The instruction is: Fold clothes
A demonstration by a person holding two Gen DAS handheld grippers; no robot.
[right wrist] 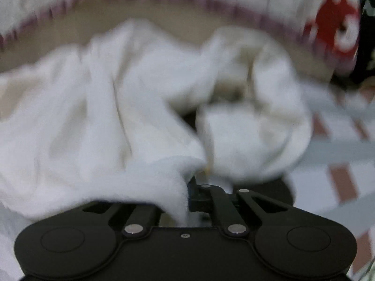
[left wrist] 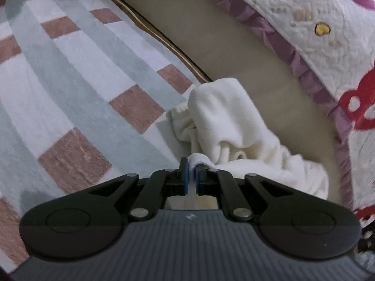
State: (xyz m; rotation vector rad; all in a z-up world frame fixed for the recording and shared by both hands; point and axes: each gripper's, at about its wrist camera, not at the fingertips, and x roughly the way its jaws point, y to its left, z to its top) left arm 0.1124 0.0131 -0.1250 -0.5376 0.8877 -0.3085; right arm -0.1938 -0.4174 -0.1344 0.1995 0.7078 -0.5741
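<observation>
one white garment, two hand-held grippers

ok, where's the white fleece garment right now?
The white fleece garment lies bunched on the checked rug beside the beige floor strip, right of centre in the left wrist view, an edge pinched in the left hand-held gripper.

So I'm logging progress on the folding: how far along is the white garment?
Early. Done: both grips are taken. The left gripper is shut on an edge of the white garment, and the right gripper is shut on its fleece. The garment is bunched on the checked rug. Left: spreading it flat and every fold.
</observation>
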